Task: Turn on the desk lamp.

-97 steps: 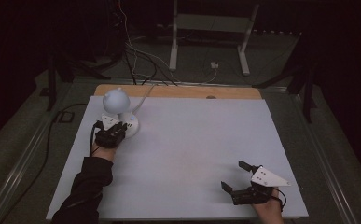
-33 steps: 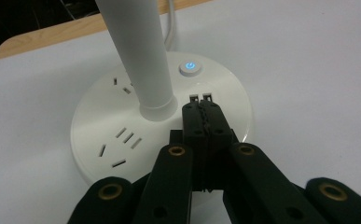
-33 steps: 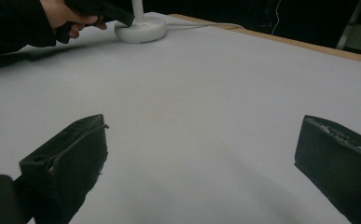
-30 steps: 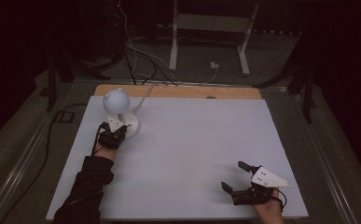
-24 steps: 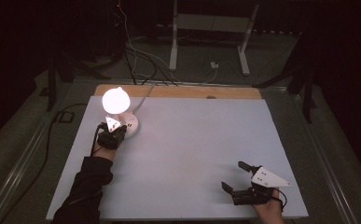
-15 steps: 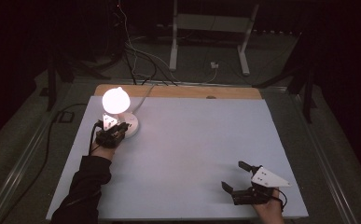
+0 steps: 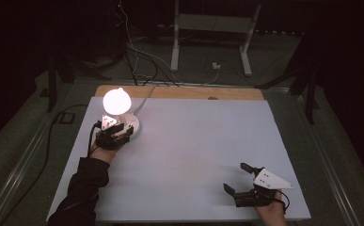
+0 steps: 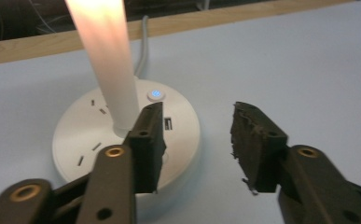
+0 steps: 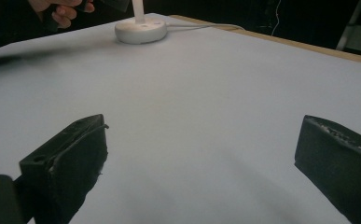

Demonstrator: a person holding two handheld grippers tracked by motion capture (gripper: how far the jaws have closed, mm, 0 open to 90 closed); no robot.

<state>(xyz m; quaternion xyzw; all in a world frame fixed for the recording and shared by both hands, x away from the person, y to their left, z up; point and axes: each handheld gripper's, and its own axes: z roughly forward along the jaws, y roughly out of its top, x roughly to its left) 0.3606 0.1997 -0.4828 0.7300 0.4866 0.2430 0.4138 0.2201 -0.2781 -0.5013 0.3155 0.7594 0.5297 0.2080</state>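
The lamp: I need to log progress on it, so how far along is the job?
Done, it seems: the lamp glows and the button on its base shows a blue light. In hand: the left gripper sits over the base, its jaws just opened, nothing between them. Left: probably only drawing that hand away. The right gripper rests open on the table.

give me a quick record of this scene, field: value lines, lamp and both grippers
lamp: white desk lamp at the table's far left, lit, round globe glowing
lamp base: round, white, with a small blue-lit button; grey cord runs off the far edge
left gripper: just above the base's near edge, its fingers have just been opening, nothing between them
right gripper: near the table's front right, open, holding nothing
table: white sheet over a wooden board
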